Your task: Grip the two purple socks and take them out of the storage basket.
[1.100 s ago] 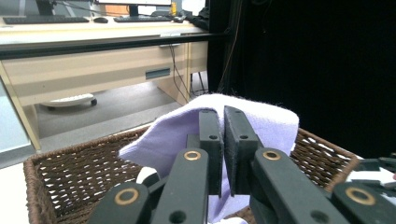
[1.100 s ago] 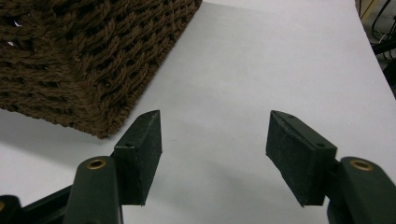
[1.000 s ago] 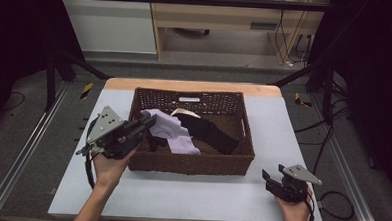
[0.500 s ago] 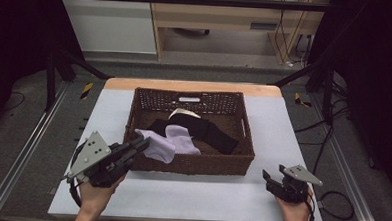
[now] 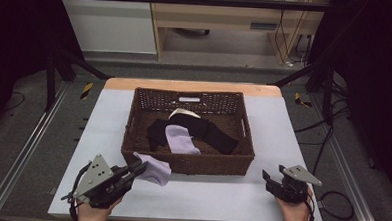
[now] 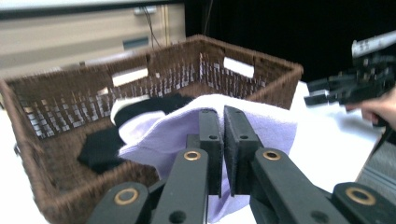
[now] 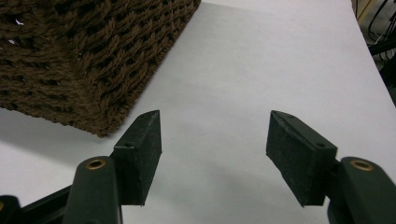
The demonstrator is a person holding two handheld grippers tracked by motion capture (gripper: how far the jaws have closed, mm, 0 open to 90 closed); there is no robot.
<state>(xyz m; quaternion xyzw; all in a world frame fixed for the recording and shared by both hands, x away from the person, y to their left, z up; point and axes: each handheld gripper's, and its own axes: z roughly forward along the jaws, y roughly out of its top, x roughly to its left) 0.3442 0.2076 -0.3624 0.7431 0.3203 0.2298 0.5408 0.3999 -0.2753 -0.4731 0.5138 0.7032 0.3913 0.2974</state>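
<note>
My left gripper is shut on a lavender sock and holds it just outside the front left corner of the brown wicker basket, low over the white table. In the left gripper view the lavender sock drapes over my closed left gripper. A second lavender sock lies in the basket on black socks, with a white sock behind. My right gripper rests at the table's front right, and in its own view my right gripper stands open over bare table.
The basket's corner sits left of my right gripper's jaws. The white table has free room to the right of the basket and along its front edge. A wooden cabinet stands behind the table.
My left gripper has drawn the lavender sock out of the basket, toward the front left and down to the table. The right gripper has stayed where it was.
</note>
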